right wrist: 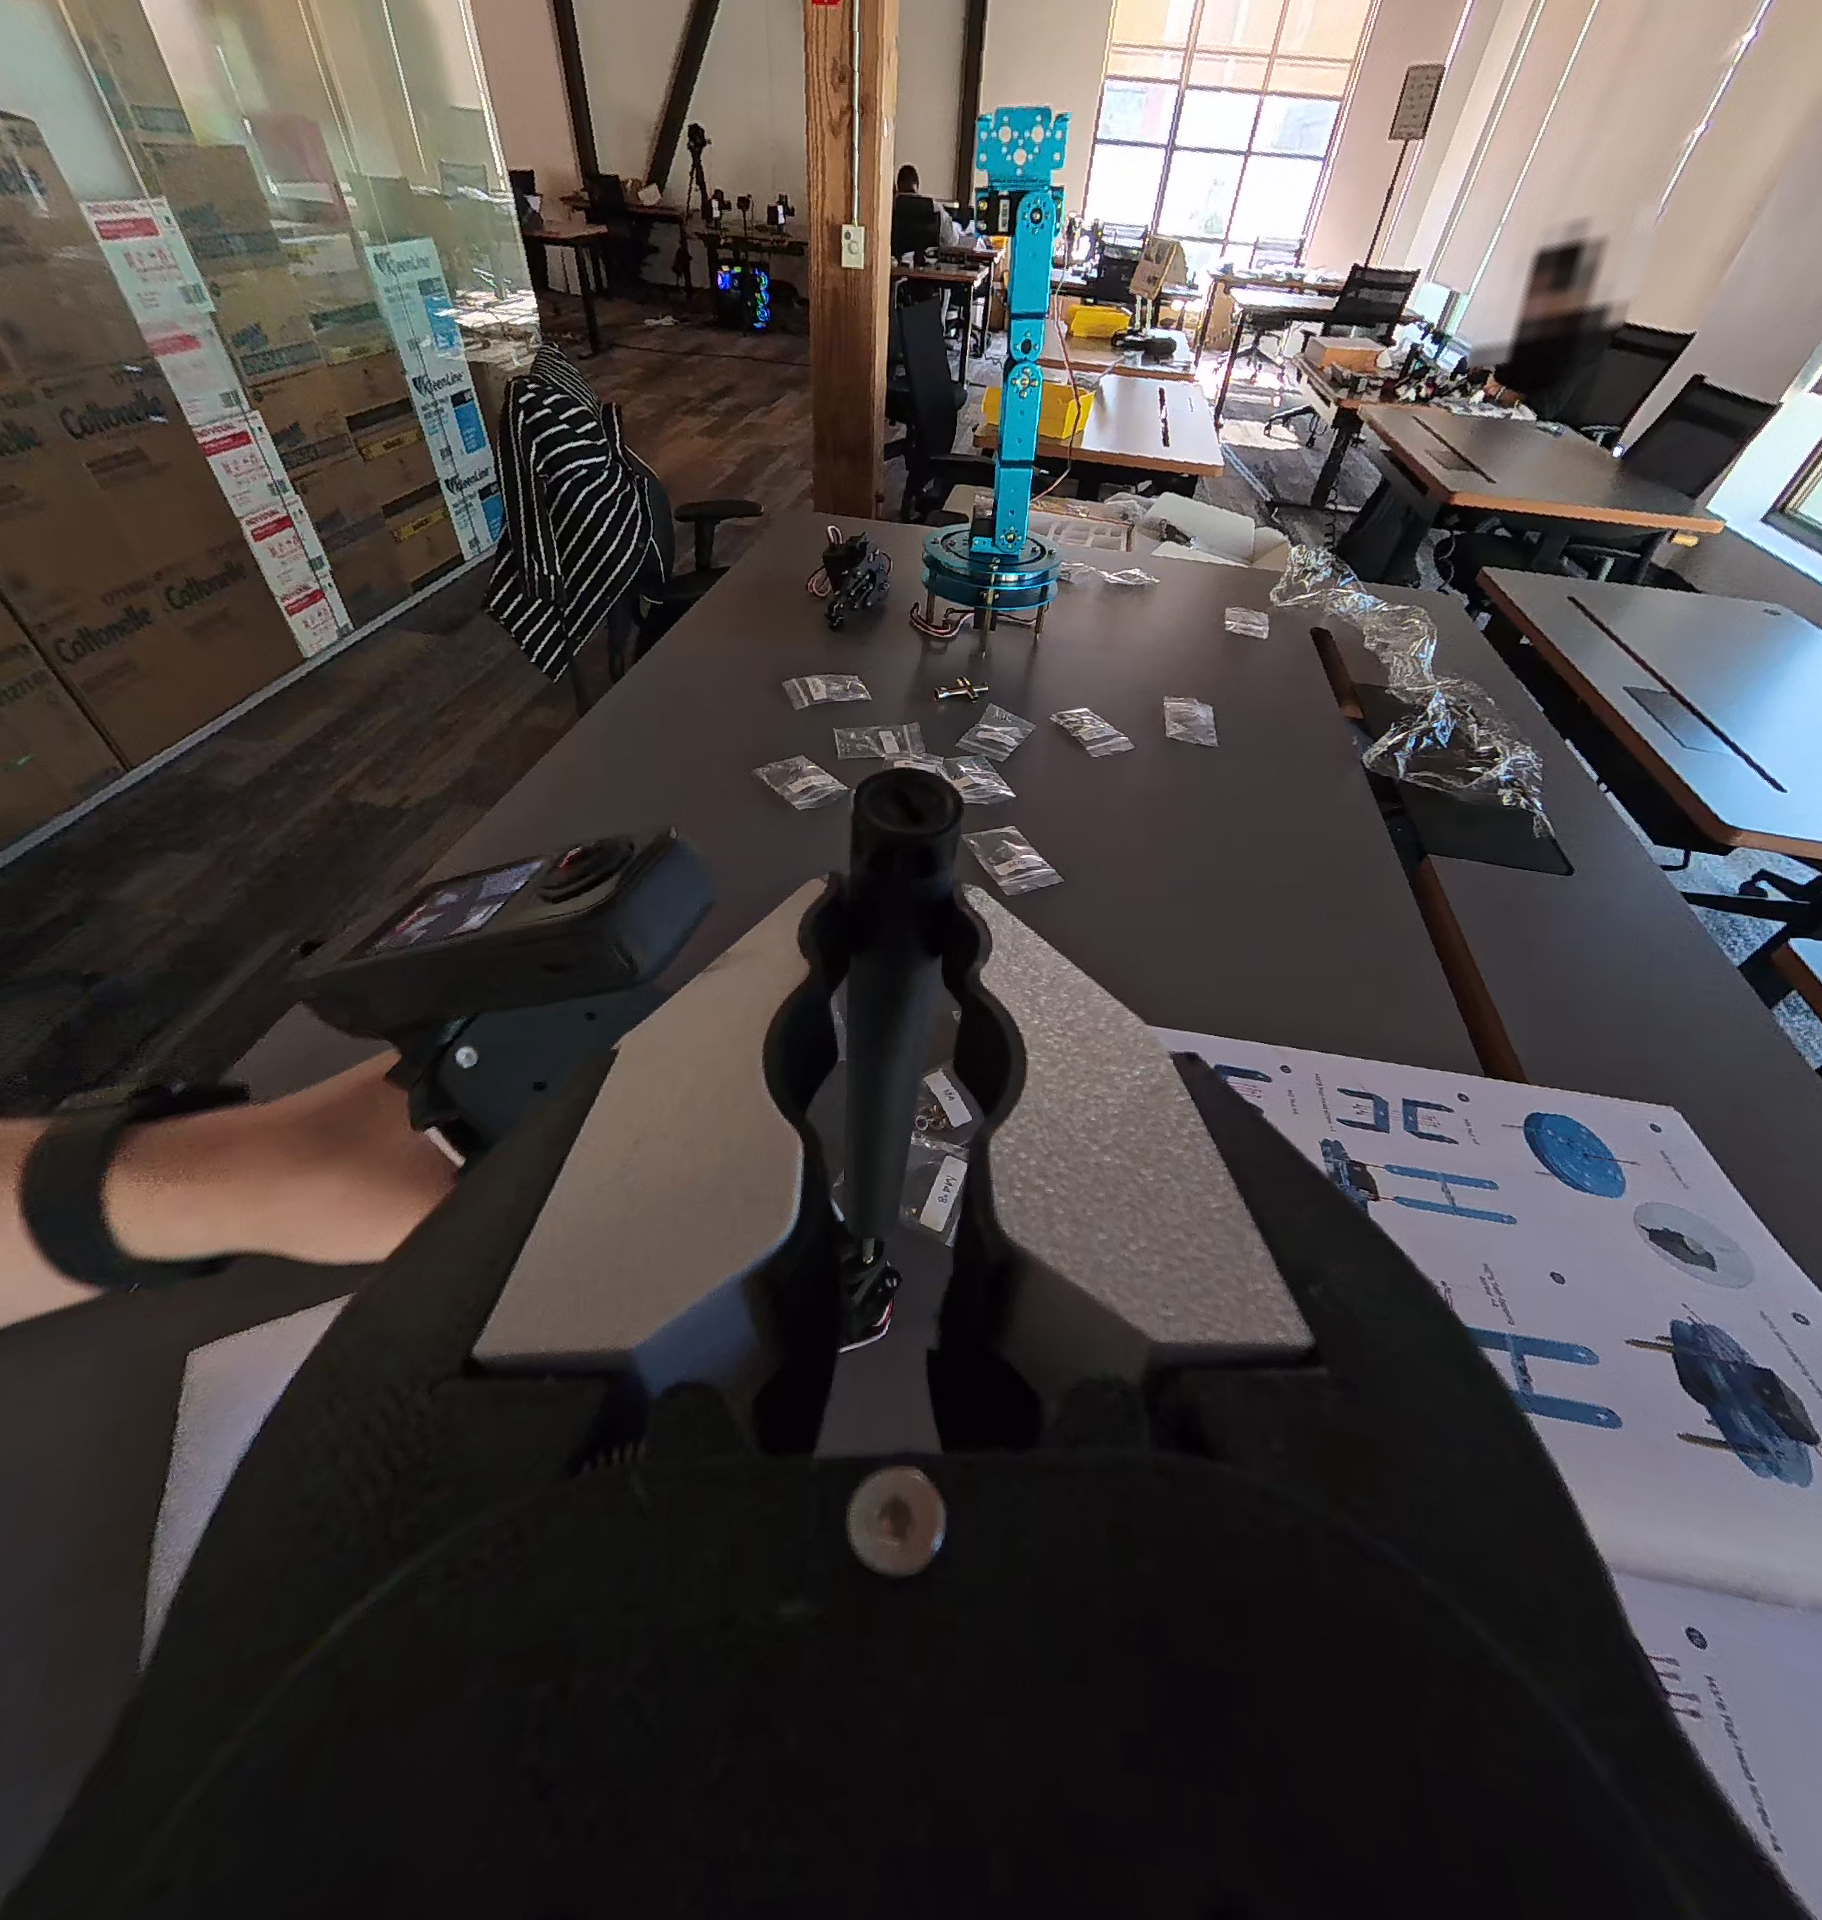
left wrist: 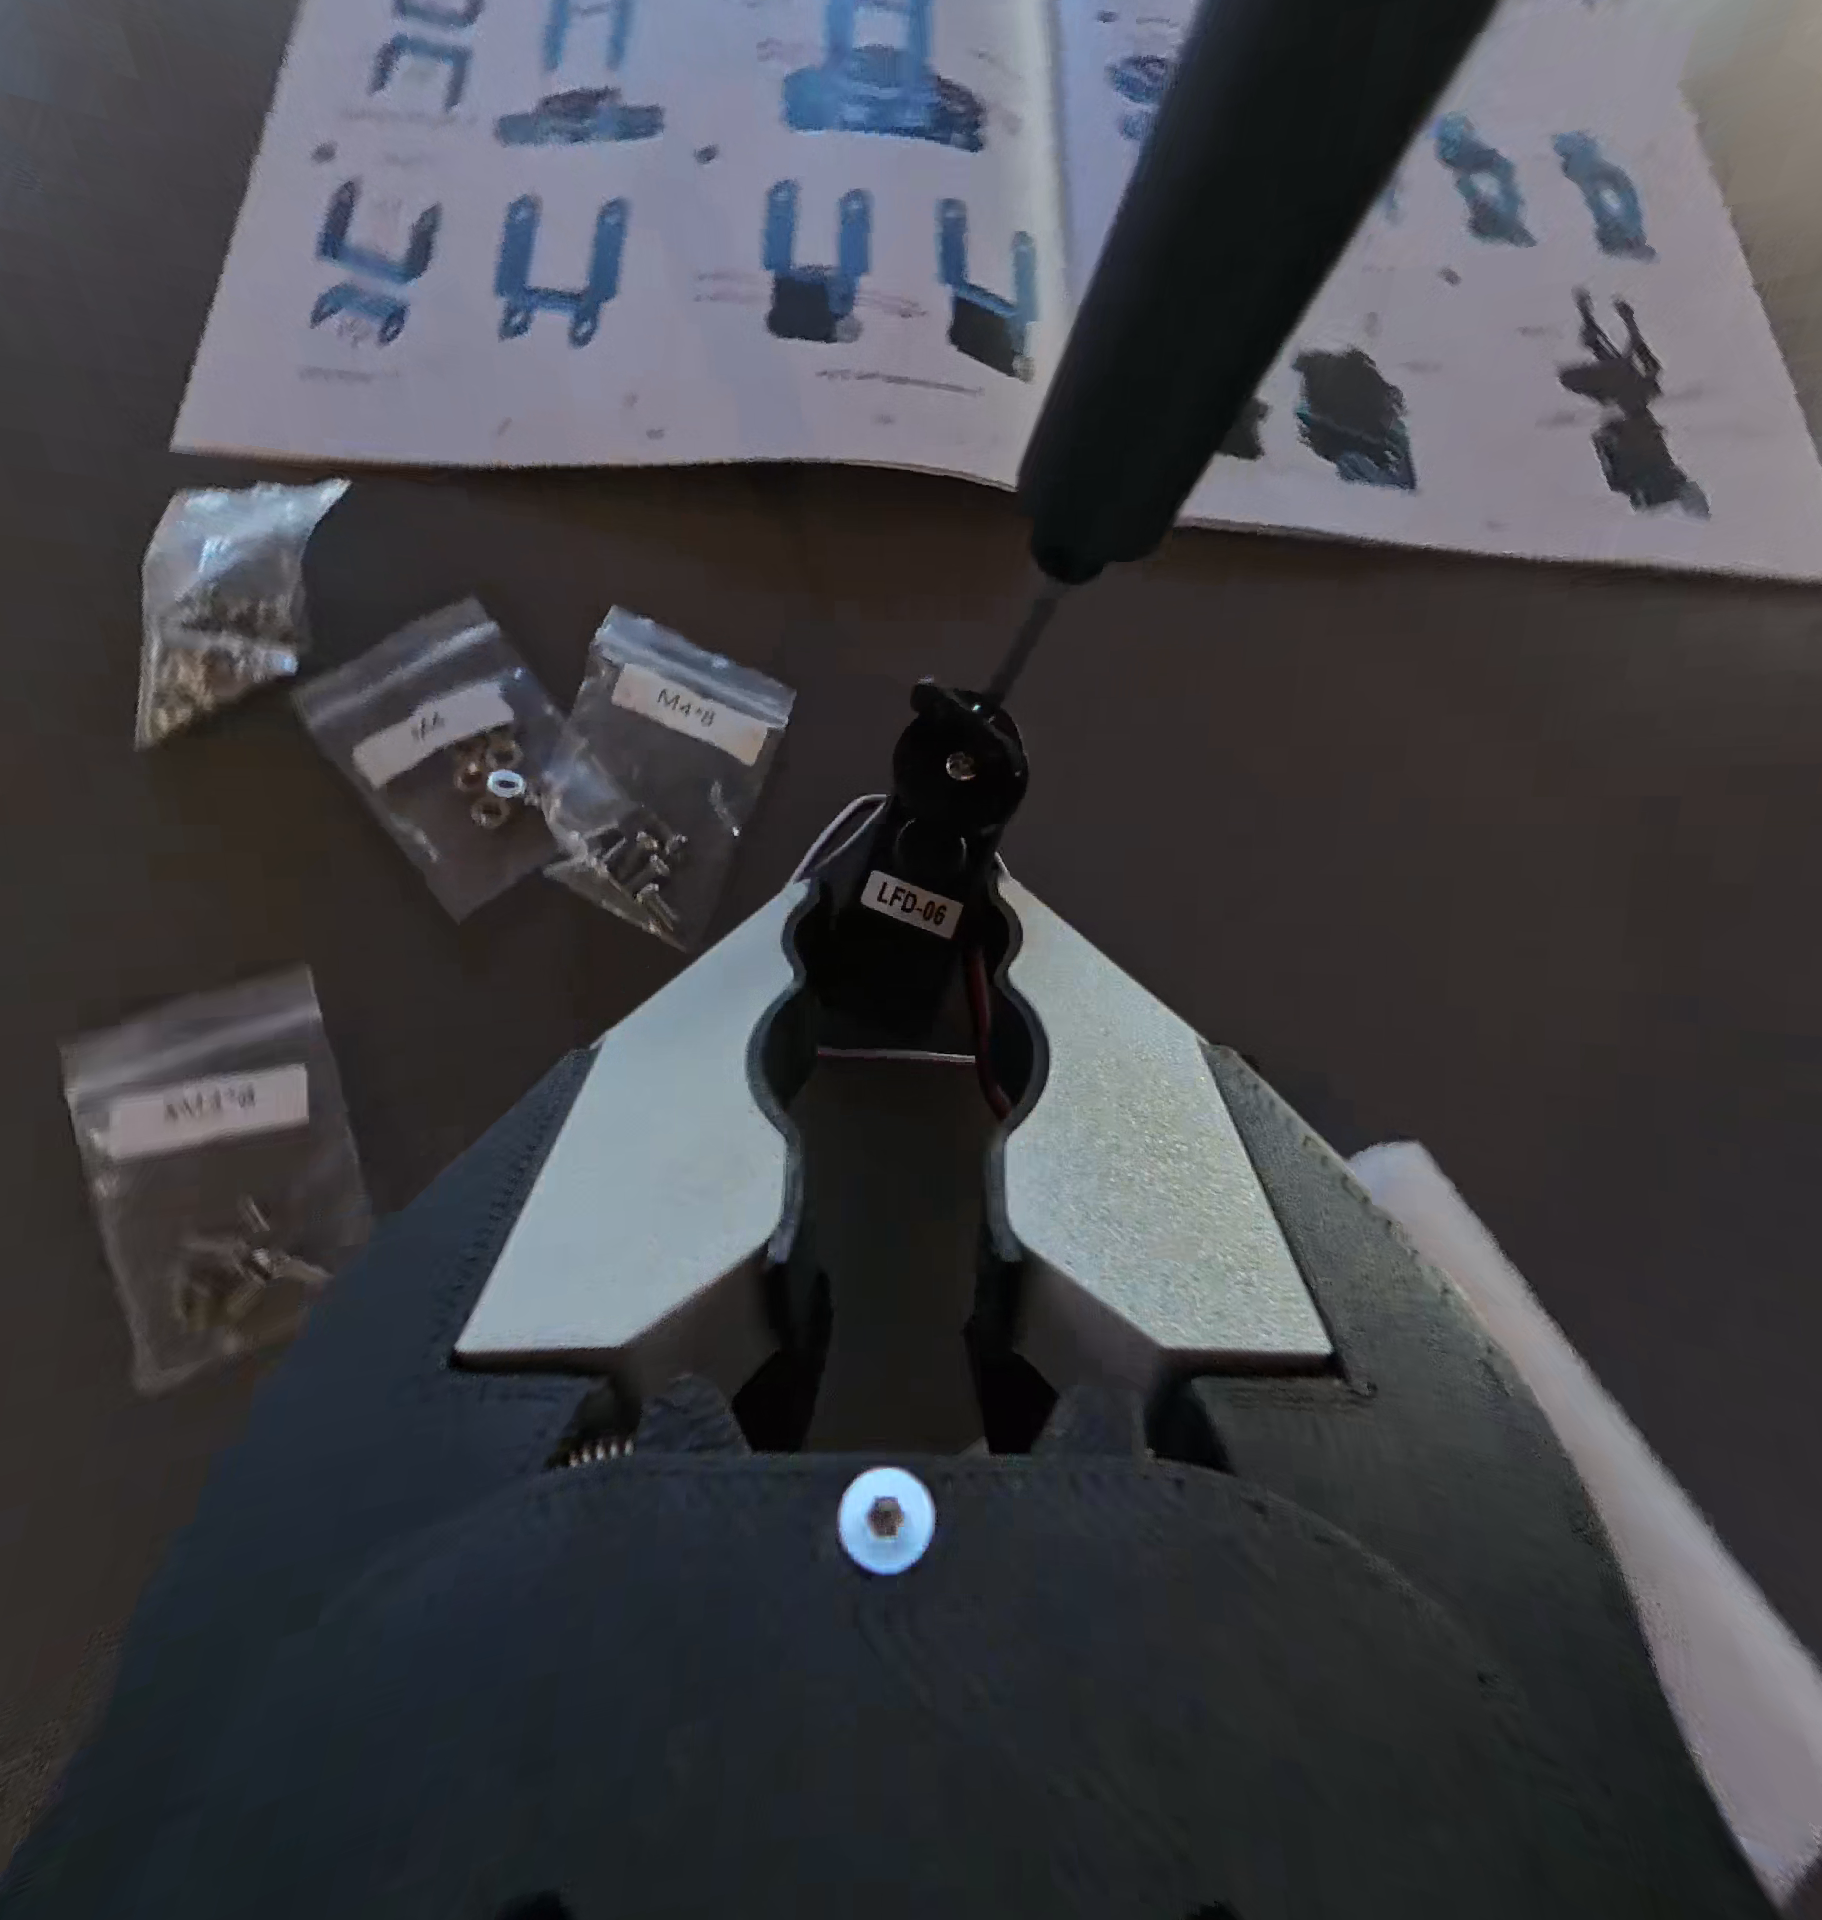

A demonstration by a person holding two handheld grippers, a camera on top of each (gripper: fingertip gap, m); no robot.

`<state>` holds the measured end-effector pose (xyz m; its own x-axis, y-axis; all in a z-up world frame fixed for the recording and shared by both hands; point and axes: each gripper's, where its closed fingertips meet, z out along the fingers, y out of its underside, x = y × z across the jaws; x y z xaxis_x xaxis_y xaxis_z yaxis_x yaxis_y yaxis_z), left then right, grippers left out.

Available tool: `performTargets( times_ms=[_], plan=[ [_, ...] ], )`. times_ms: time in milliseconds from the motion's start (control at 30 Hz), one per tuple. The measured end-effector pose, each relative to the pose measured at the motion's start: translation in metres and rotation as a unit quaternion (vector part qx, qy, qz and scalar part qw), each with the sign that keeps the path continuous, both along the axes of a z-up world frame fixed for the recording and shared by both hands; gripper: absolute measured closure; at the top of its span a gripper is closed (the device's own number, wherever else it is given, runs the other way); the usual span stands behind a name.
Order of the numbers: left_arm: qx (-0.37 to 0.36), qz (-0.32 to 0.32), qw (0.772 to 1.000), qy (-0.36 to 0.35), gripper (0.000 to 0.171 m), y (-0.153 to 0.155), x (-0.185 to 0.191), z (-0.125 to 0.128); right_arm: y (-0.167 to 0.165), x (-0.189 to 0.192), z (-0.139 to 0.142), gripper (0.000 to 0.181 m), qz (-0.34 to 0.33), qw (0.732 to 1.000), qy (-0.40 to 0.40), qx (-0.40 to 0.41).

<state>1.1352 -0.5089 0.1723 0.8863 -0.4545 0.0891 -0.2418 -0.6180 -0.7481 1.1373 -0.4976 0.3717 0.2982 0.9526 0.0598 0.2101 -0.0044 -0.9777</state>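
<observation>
The left gripper (left wrist: pixel 902 914), jaws clamped on a small black servo (left wrist: pixel 922 883), meets at its twelve o'clock the tip of a black screwdriver (right wrist: pixel 886 1039) gripped in the right gripper's (right wrist: pixel 891 935) jaws, with bags of screws (left wrist: pixel 668 769) at ten o'clock on the worktop (left wrist: pixel 1406 831).

Screw bags (left wrist: pixel 533 769) lie left of the servo (left wrist: pixel 922 883) — instruction sheets (left wrist: pixel 678 229) behind, on the table (left wrist: pixel 1406 831).

The left wrist view shows four small clear zip bags of metal hardware (left wrist: pixel 439 753) at the left of the frame, one black servo motor with a white label (left wrist: pixel 912 914) at centre, one black-handled screwdriver (left wrist: pixel 1198 281) and two open printed instruction pages (left wrist: pixel 626 239) across the top. The right wrist view shows one tall blue metal robot arm on a round base (right wrist: pixel 1021 343) at upper centre. About ten clear bags lie on the dark table (right wrist: pixel 1250 894) there, though blur makes that count uncertain.
</observation>
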Motion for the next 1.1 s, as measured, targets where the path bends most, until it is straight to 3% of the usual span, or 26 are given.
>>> performTargets(
  times_ms=[100, 200, 333, 467, 600, 767, 967, 1100],
  plan=[
    [0.023, 0.055, 0.998, 0.020, 0.142, 0.000, 0.002, 0.000, -0.003, 0.003, 0.000, 0.165, 0.001, 1.000, 0.005, 0.006],
    [0.008, 0.044, 0.997, 0.056, 0.138, -0.010, -0.001, -0.006, -0.004, 0.005, 0.000, 0.165, 0.008, 1.000, 0.006, 0.003],
    [-0.015, 0.036, 0.999, -0.003, 0.136, -0.018, -0.001, -0.006, -0.005, 0.006, 0.000, 0.165, 0.017, 1.000, 0.006, 0.004],
    [0.013, 0.034, 0.999, 0.028, 0.135, -0.016, 0.000, -0.008, -0.007, 0.008, 0.000, 0.165, 0.023, 1.000, 0.012, 0.004],
    [0.044, 0.050, 0.996, 0.052, 0.148, -0.010, -0.004, -0.005, -0.006, 0.009, 0.000, 0.165, 0.030, 0.999, 0.010, 0.001],
    [0.040, 0.055, 0.995, 0.066, 0.149, -0.011, -0.004, -0.006, -0.008, 0.007, 0.000, 0.165, 0.041, 0.999, 0.008, -0.005],
    [0.031, 0.111, 0.991, 0.062, 0.149, -0.014, -0.003, -0.007, -0.010, 0.003, 0.000, 0.165, 0.026, 1.000, 0.004, 0.006],
    [0.033, 0.073, 0.995, 0.059, 0.149, -0.020, 0.006, -0.007, -0.015, 0.002, 0.001, 0.165, 0.024, 1.000, 0.001, 0.012]
  ],
)
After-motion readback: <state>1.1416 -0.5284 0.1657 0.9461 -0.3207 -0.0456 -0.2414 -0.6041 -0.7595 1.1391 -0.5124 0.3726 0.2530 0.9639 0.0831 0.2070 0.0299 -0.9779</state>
